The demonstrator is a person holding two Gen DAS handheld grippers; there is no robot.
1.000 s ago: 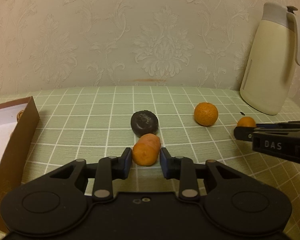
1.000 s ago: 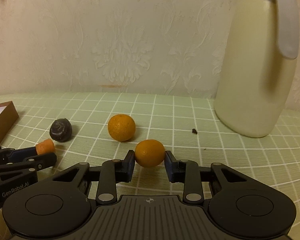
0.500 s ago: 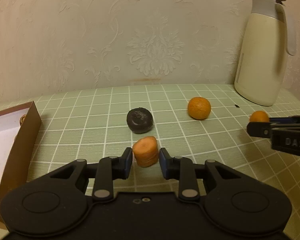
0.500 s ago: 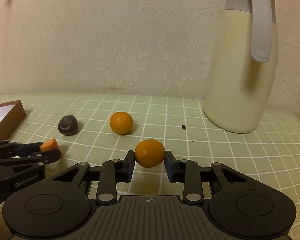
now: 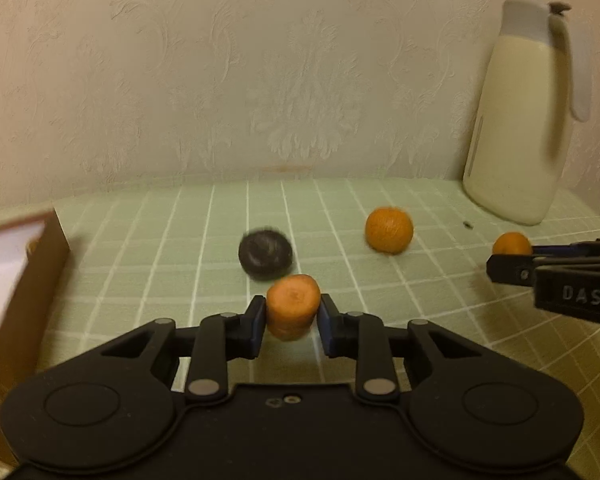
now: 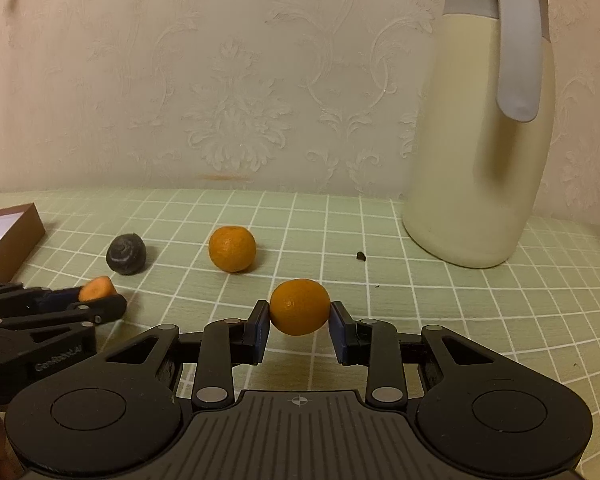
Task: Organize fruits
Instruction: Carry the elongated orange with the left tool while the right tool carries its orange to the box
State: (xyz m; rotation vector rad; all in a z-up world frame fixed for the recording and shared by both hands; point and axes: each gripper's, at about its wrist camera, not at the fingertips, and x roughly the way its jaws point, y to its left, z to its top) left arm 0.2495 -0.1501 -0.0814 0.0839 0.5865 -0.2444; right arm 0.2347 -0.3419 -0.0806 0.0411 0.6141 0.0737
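The left gripper (image 5: 292,317) clasped a carrot piece (image 5: 293,305) and the right gripper (image 6: 299,317) a tangerine (image 6: 299,306), both lifted right of the box (image 6: 10,233), while an orange (image 6: 232,249) and dark fruit (image 6: 126,253) waited on the bench (image 6: 460,304), so sorting seemed barely begun.

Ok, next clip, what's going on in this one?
A person is sorting fruit with two handheld grippers. The left gripper is shut on a carrot piece, and the right gripper is shut on a small orange; both look lifted off the checked tablecloth. Another orange and a dark round fruit sit on the cloth, untouched. A brown box stands to the left and a cream thermos jug at the back right.
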